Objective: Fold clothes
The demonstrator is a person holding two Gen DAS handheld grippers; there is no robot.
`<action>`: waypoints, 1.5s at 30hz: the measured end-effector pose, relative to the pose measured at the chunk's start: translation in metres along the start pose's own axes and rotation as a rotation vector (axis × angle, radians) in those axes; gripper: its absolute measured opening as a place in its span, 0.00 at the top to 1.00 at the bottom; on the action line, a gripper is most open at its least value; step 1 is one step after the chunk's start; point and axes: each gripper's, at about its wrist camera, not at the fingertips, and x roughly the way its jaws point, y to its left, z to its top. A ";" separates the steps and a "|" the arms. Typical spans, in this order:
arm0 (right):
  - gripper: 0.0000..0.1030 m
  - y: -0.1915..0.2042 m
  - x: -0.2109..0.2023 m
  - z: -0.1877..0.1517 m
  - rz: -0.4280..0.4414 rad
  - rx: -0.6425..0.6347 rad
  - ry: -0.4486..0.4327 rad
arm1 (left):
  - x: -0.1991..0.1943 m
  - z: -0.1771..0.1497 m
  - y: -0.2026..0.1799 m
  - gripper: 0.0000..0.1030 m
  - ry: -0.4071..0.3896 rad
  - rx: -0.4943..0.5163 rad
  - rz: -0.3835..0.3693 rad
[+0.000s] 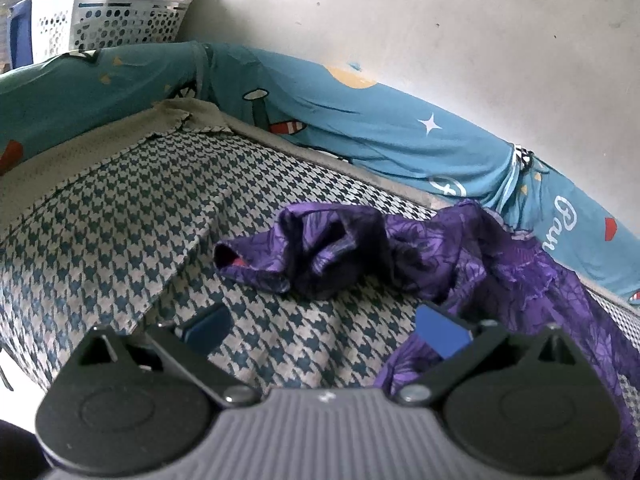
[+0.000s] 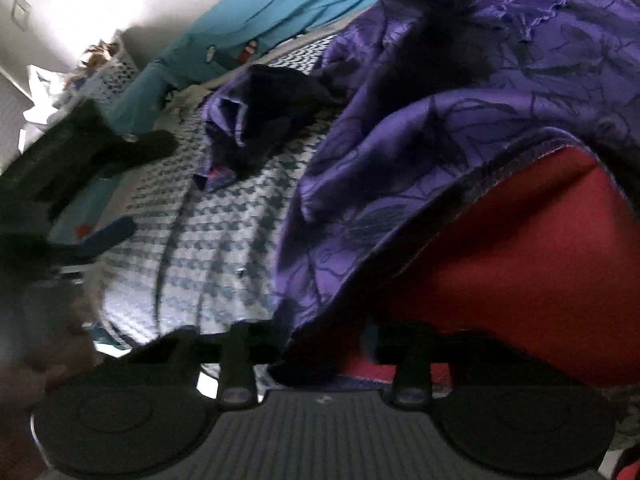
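We see a purple dress [image 1: 472, 256] lying crumpled on a bed with a blue-and-white check sheet [image 1: 132, 208]. It is not folded: it sits in lumps and wrinkles. Its long way runs from left to right across the bed, along the blue star cloth [image 1: 360, 120] at the far side. One sleeve [image 1: 260, 256] pokes out to the left, and the big part of the dress piles up on the right.

Our left gripper [image 1: 324, 330] hangs over the near part of the sheet. Its two blue pads stand wide apart and nothing is between them. The sleeve lies just past it, a little to the far side. The right pad [image 1: 440, 332] sits by the near edge of the purple cloth.

Our right gripper [image 2: 320, 354] is much closer to the dress. In its view the purple cloth and its red lining [image 2: 500, 272] fill the right half, and the hem hangs down right at the fingers. The fingers look drawn in around that hem, but the spot is dark and blurry, so we cannot tell if they pinch it.

So we think the right hand is nearer to the big part, and the left hand is nearer to the sleeve. A white basket [image 1: 120, 20] stands far away on the left
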 end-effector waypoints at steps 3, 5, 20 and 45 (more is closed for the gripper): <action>0.90 0.008 0.001 -0.003 0.017 -0.039 -0.020 | -0.004 0.001 0.003 0.00 -0.015 -0.014 0.008; 0.92 0.017 -0.001 -0.005 0.055 -0.090 -0.043 | -0.007 0.003 0.005 0.00 -0.037 -0.016 0.020; 0.73 0.062 0.007 -0.030 0.196 -0.370 -0.004 | -0.019 0.007 0.008 0.00 -0.148 0.035 0.153; 0.70 -0.039 -0.114 -0.029 -0.019 -0.230 -0.249 | 0.012 -0.025 -0.037 0.00 0.037 0.196 -0.054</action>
